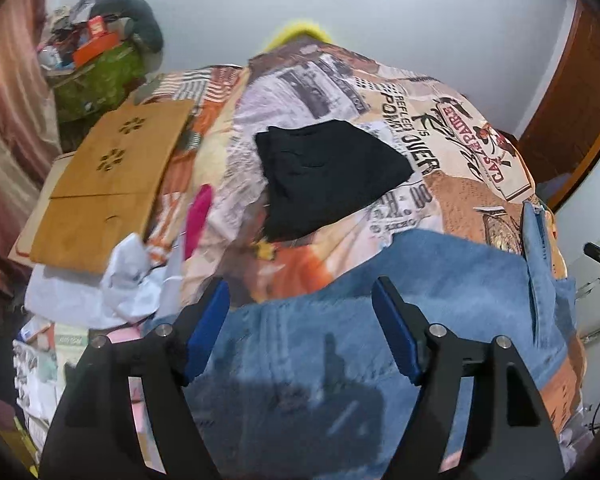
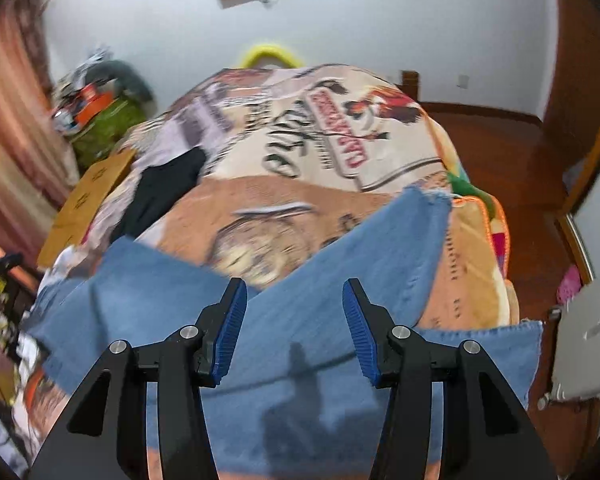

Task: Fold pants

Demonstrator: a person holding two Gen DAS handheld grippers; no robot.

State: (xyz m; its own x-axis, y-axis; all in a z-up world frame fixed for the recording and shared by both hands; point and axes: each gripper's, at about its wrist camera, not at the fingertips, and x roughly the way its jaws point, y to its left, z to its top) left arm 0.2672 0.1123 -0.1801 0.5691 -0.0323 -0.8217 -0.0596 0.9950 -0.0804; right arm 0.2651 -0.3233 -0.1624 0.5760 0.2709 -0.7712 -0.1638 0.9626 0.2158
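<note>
A bed (image 2: 260,208) under a printed collage cover fills both views, and the blue denim pants (image 2: 284,320) lie across its near part, directly beneath both grippers. In the right wrist view the pants spread wide: one leg runs up and to the right to a frayed hem (image 2: 428,196) at the far right, a second hem edge lies at the near right, and the rest of the denim stretches off to the left. Their long axis therefore seems to run roughly left to right across the bed, crosswise to the fingers, though blur makes the exact layout hard to read.

In the left wrist view the denim covers the near centre and right, with a raised fold or seam (image 1: 538,248) standing up at the right.

A black folded garment (image 1: 328,176) sits farther up the bed, well apart from the pants. A wooden board (image 1: 108,184) lies at the left edge.

The left gripper (image 1: 300,332) hangs over the denim with its jaws spread and nothing between them. The right gripper (image 2: 294,332) is likewise spread wide and empty above the cloth. The right one looks nearer to the hems, so it is probably better placed to take a leg end.
</note>
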